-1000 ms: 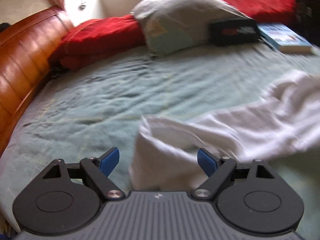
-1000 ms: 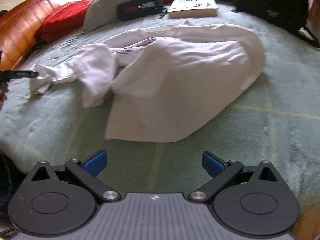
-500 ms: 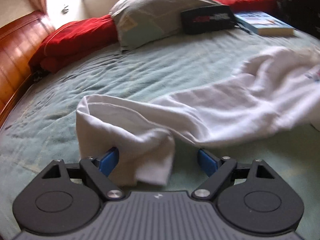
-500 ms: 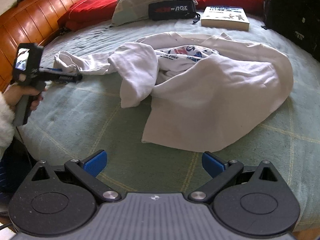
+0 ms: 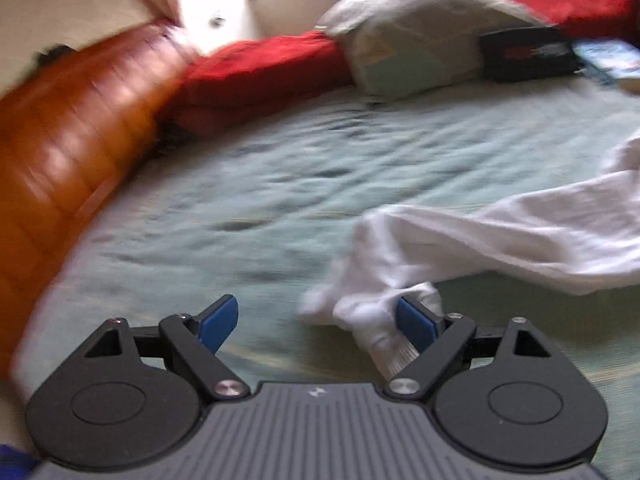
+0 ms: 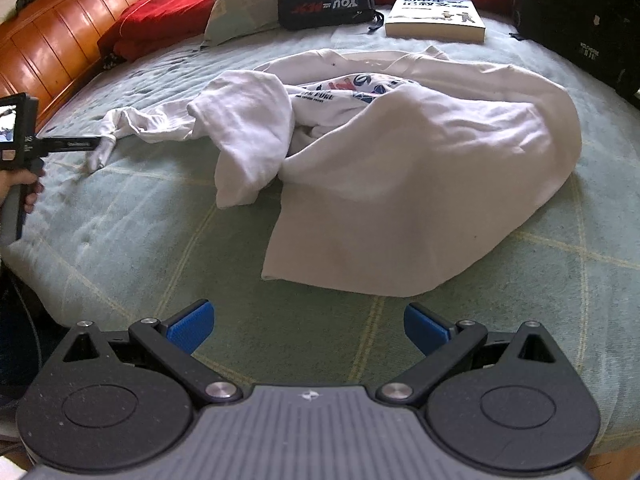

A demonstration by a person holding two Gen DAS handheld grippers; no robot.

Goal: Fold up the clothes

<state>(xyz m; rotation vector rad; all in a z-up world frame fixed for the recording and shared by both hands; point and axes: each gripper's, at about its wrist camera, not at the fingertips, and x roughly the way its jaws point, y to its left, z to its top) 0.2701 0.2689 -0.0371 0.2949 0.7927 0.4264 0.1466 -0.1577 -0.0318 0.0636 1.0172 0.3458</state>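
Observation:
A crumpled white long-sleeved shirt (image 6: 400, 160) with a printed chest lies on the green bed cover (image 6: 160, 240). One sleeve (image 5: 500, 236) stretches out to the left. Its cuff (image 5: 372, 320) rests against the inner face of my left gripper's right finger. The left gripper (image 5: 316, 312) is open wide, and its left finger is well away from the cloth. From the right wrist view, the left gripper (image 6: 94, 145) is low at the sleeve end, held by a hand. My right gripper (image 6: 308, 318) is open and empty, hovering before the shirt's near hem.
A wooden headboard (image 5: 60, 152) curves along the left. Red pillows (image 5: 260, 68) and a grey pillow (image 5: 412, 28) lie at the head of the bed. A black pouch (image 6: 324, 6), a book (image 6: 436, 16) and a black bag (image 6: 580, 12) sit beyond the shirt.
The left gripper swung left and dipped, so the cuff went from between its fingers to against the right one. The sleeve now lies stretched further left. The right gripper stayed open.

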